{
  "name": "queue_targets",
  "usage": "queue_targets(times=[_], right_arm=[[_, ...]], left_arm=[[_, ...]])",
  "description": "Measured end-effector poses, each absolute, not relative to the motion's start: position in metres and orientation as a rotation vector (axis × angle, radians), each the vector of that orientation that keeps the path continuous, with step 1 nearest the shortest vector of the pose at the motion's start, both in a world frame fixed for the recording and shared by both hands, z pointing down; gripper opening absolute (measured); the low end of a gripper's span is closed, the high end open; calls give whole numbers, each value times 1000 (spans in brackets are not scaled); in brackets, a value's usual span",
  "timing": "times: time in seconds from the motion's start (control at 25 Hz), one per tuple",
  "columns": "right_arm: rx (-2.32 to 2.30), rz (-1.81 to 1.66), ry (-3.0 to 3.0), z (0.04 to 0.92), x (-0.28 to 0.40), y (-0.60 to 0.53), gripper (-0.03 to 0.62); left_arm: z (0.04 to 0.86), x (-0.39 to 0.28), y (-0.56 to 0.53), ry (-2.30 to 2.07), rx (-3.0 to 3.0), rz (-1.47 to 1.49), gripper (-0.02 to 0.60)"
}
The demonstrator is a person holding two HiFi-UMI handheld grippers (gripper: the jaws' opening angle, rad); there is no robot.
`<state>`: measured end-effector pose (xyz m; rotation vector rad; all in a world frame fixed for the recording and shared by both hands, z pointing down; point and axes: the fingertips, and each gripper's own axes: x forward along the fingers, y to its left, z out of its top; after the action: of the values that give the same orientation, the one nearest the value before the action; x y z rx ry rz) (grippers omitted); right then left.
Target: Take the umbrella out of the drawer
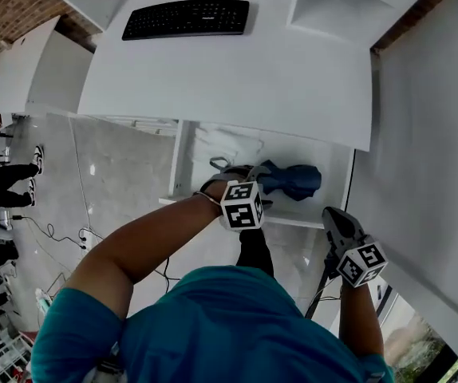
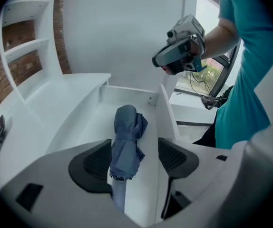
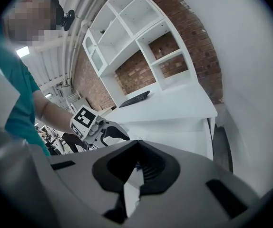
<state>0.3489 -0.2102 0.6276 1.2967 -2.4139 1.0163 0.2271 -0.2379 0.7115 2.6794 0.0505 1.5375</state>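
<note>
A folded blue umbrella (image 1: 293,180) lies in the open white drawer (image 1: 179,170) under the desk. My left gripper (image 1: 241,175) reaches down into the drawer at the umbrella's left end. In the left gripper view the umbrella (image 2: 127,141) lies lengthwise between the wide-apart jaws of that gripper (image 2: 135,145); the pads (image 2: 174,156) do not press on it. My right gripper (image 1: 334,218) hangs off the drawer's front right corner, jaws closed on nothing (image 3: 136,146). It also shows in the left gripper view (image 2: 179,53).
A black keyboard (image 1: 185,18) lies on the white desk (image 1: 237,78) above the drawer. Something white and crumpled (image 1: 229,146) lies at the drawer's back. A white wall (image 1: 436,158) stands close on the right. Cables (image 1: 53,234) trail over the floor at left.
</note>
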Motion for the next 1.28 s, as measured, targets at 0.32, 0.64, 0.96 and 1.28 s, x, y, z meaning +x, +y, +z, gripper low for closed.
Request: queue_targets(times=[0.32, 0.64, 0.96, 1.28], right_arm=[[1415, 1100, -2321, 647, 386, -185, 21], [1466, 1141, -2279, 659, 404, -170, 21], [1442, 1179, -2297, 660, 406, -172, 21], [1361, 1108, -2351, 649, 393, -192, 21]], left_arm=[[781, 266, -242, 185, 2638, 1786, 314], [835, 271, -265, 98, 2614, 1997, 322], [846, 269, -275, 67, 2457, 1911, 303], [813, 274, -275, 55, 2540, 1822, 264]])
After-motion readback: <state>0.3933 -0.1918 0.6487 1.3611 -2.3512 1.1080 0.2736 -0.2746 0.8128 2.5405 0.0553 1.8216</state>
